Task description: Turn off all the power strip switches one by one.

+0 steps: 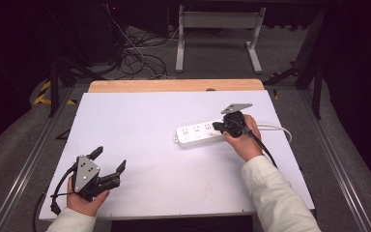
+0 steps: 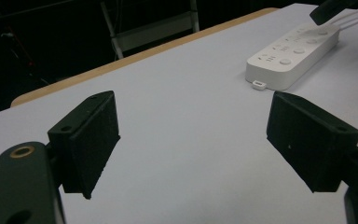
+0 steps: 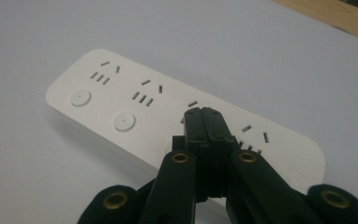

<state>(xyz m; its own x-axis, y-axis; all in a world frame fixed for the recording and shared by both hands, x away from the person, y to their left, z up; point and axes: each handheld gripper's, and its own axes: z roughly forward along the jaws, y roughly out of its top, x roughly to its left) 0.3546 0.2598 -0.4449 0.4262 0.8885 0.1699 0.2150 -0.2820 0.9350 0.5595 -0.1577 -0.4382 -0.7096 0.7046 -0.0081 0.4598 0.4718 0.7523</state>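
A white power strip (image 1: 198, 134) (image 2: 289, 56) (image 3: 121, 93) with several sockets and round buttons lies flat on the white table (image 1: 149, 121), right of centre. My right gripper (image 1: 217, 126) (image 3: 205, 114) is shut with nothing between its jaws. Its tips sit over the strip's third socket group and hide the button there; whether they touch it I cannot tell. The strip's white cable (image 1: 275, 128) runs off to the right. My left gripper (image 1: 111, 158) (image 2: 193, 140) rests near the front left corner, jaws wide open and empty, pointing toward the strip.
A bare wooden band (image 1: 174, 85) runs along the table's far edge. Beyond it on the floor stand a white frame (image 1: 217, 29) and tangled cables (image 1: 135, 53). Metal rails (image 1: 29, 159) run along both sides of the table.
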